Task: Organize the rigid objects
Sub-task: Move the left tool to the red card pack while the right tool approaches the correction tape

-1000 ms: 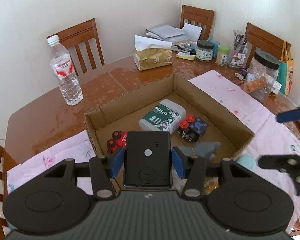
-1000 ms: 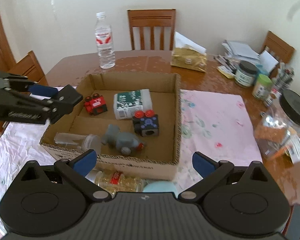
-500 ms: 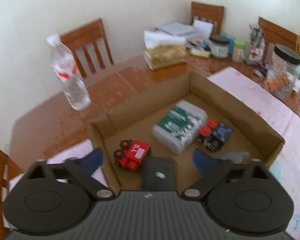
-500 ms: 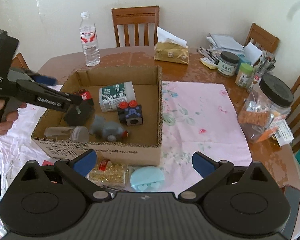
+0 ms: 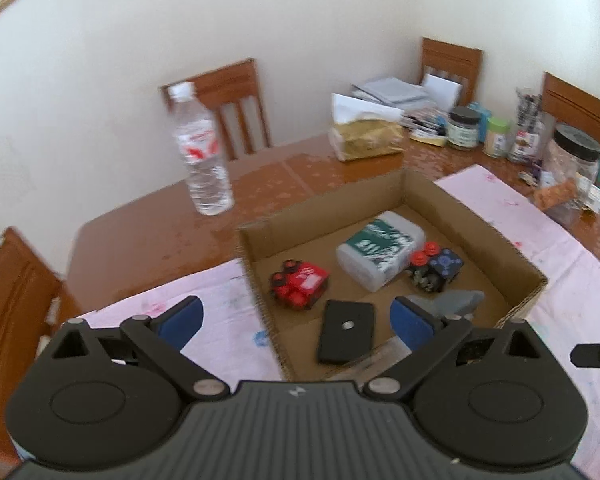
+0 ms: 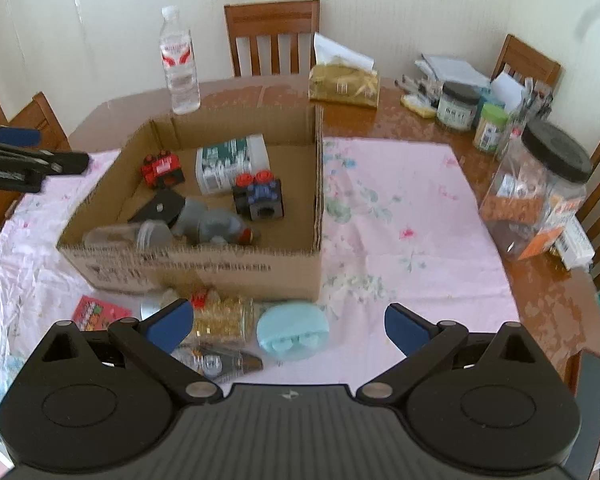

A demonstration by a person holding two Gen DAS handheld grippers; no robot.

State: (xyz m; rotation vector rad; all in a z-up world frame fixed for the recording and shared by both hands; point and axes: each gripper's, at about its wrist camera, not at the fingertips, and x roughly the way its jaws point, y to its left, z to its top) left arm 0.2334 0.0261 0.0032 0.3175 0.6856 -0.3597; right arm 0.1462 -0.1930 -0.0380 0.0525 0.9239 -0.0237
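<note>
A cardboard box (image 6: 204, 268) stands on the pink cloth. In it lie a red toy engine (image 5: 300, 286), a white medical bottle (image 5: 380, 248), a black-and-blue cube toy (image 5: 436, 270), a grey toy (image 6: 212, 224), a clear jar (image 6: 128, 236) and a flat black device (image 5: 346, 336). My left gripper (image 5: 296, 320) is open and empty, above the box's near-left corner and back from the black device. My right gripper (image 6: 288, 326) is open over the cloth in front of the box. Between and just beyond its fingers lie a light-blue round case (image 6: 292, 330) and a jar of golden beads (image 6: 220, 318).
A water bottle (image 6: 179, 68), a tissue box (image 6: 344, 84), small jars (image 6: 458, 106) and a large black-lidded jar (image 6: 540, 196) stand on the wooden table. Wooden chairs (image 6: 274, 36) ring it. A red packet (image 6: 96, 312) lies in front of the box.
My left gripper opened and let go of the black device, which now lies in the box; the gripper drew back to the left. My right gripper pulled back, bringing the items before the box into view.
</note>
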